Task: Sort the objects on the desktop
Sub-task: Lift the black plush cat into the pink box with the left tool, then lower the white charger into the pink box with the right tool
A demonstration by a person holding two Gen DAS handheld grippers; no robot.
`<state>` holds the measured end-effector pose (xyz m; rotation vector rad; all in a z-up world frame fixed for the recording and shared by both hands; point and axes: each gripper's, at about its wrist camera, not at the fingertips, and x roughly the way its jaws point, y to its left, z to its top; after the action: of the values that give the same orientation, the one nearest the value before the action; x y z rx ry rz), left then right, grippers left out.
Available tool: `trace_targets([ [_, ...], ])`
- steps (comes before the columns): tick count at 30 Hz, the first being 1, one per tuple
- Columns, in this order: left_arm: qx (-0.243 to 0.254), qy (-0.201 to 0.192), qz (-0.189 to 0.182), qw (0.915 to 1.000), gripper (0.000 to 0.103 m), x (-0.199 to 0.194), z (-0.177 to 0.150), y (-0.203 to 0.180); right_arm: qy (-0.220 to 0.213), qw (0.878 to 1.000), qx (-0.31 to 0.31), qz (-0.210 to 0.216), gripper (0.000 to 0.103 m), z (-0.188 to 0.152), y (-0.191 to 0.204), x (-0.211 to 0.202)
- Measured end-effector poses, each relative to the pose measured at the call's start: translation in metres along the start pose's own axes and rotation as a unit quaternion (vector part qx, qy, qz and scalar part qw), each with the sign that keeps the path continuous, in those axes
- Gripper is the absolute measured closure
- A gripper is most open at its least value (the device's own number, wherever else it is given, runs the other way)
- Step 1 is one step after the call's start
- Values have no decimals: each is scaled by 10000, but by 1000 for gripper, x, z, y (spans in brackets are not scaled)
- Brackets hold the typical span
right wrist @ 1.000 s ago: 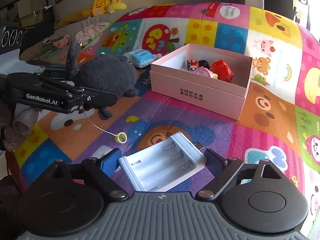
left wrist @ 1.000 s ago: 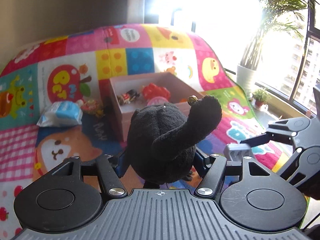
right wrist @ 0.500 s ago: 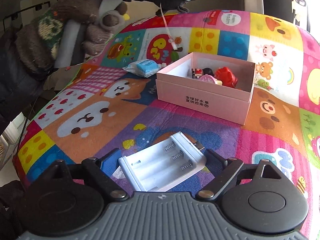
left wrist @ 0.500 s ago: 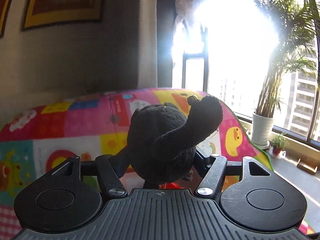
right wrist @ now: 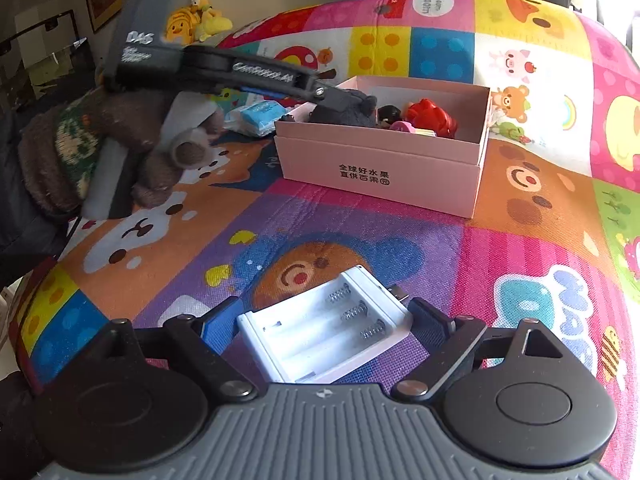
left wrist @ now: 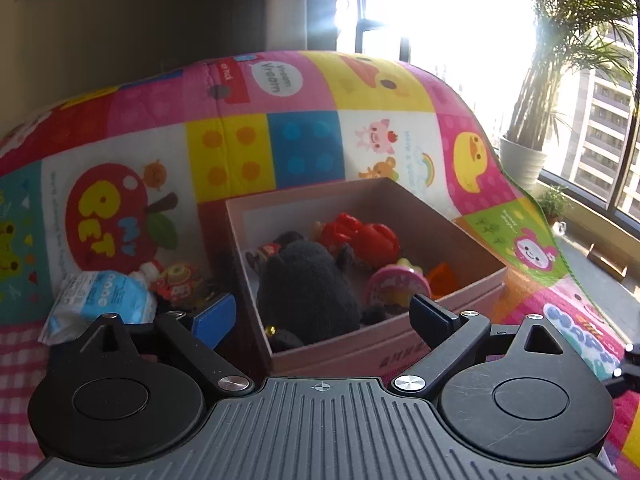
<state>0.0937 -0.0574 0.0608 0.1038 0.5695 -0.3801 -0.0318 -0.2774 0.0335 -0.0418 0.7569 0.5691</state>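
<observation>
left hand-held gripper (left wrist: 323, 312): jaws opening over the pink box (left wrist: 472, 280); black plush toy (left wrist: 308, 292) lies in the box, pads clear of it.
right hand-held gripper (right wrist: 326, 322): wide open, straddling the white battery holder (right wrist: 324, 330) on the play mat (right wrist: 500, 248); contact unclear.
holder handling: likely light, stiff, slick plastic; take it across the long side walls, avoid the springs.

a home living room: a cartoon patchwork play mat (left wrist: 304, 148), plush toys (right wrist: 200, 20) on a sofa, potted palm (left wrist: 524, 160) by tall windows.
</observation>
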Motion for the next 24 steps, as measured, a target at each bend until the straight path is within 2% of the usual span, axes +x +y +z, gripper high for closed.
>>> trace_targets([
  [5,-596,58,131,9981,3,-22,-38,16,-47,9993,16,-376,14,16,1,4],
  [10,-931,73,221,9954,3,-36,-67,30,-222,9953,-291,-897,14,48,7,3],
  [14,-1045,14,316,9940,2,-44,-79,41,-475,9863,-673,-1426,14,85,10,11],
  [18,-1344,44,252,9906,2,-44,-94,54,-587,9754,-1010,-1869,14,132,6,40],
  [21,-1640,-138,81,9863,1,-49,-97,64,-387,9682,-1339,-2078,14,158,2,74],
  [24,-1806,-180,10,9834,1,-51,-99,68,-108,9713,-1293,-1996,12,173,-2,98],
])
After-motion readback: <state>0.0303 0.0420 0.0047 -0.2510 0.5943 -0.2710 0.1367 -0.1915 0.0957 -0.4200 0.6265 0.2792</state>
